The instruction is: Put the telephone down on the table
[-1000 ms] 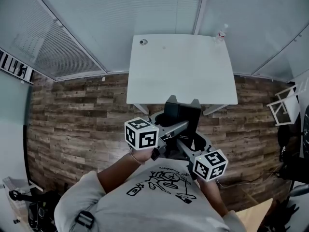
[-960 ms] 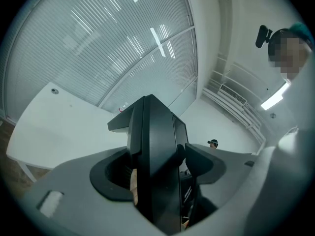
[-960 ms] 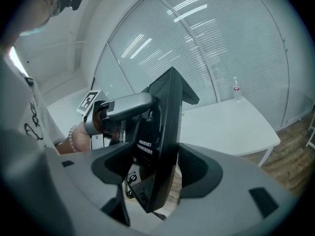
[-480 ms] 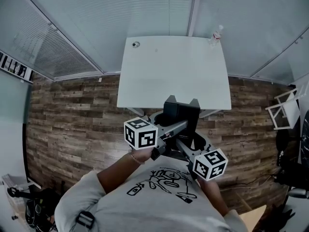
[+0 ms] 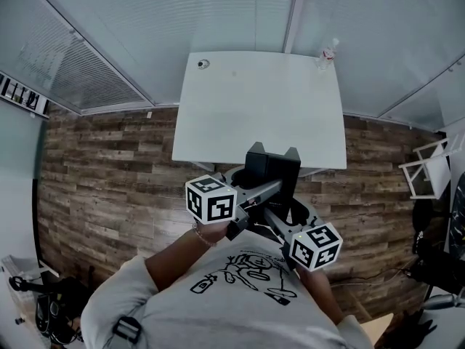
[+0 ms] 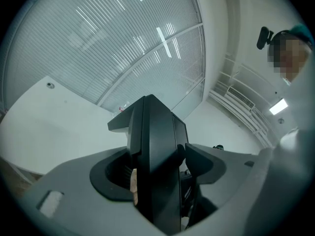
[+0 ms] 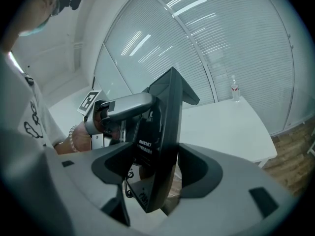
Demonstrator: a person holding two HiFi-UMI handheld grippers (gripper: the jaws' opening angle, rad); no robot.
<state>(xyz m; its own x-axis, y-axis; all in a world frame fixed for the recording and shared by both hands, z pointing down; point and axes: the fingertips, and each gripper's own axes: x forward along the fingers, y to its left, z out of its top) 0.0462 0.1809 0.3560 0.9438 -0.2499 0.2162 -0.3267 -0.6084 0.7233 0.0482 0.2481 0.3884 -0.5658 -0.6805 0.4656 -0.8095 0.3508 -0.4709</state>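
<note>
While left gripper (image 6: pixel 160 166) and right gripper (image 7: pixel 156 168) clamp telephone (image 5: pixel 275 171) — bottle (image 5: pixel 326 53) on table (image 5: pixel 254 107), far corner.

Here's what my feed shows: a light grey short-sleeved T-shirt (image 5: pixel 218 307) with a black doodle-style print (image 5: pixel 243 273) on the chest. There's a pale beaded bracelet (image 5: pixel 201 236) on the left wrist, plus a black strap buckle (image 5: pixel 127 331) by the left shoulder.

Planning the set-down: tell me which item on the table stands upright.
The bottle, far right corner; the round thing at far left lies flat.
</note>
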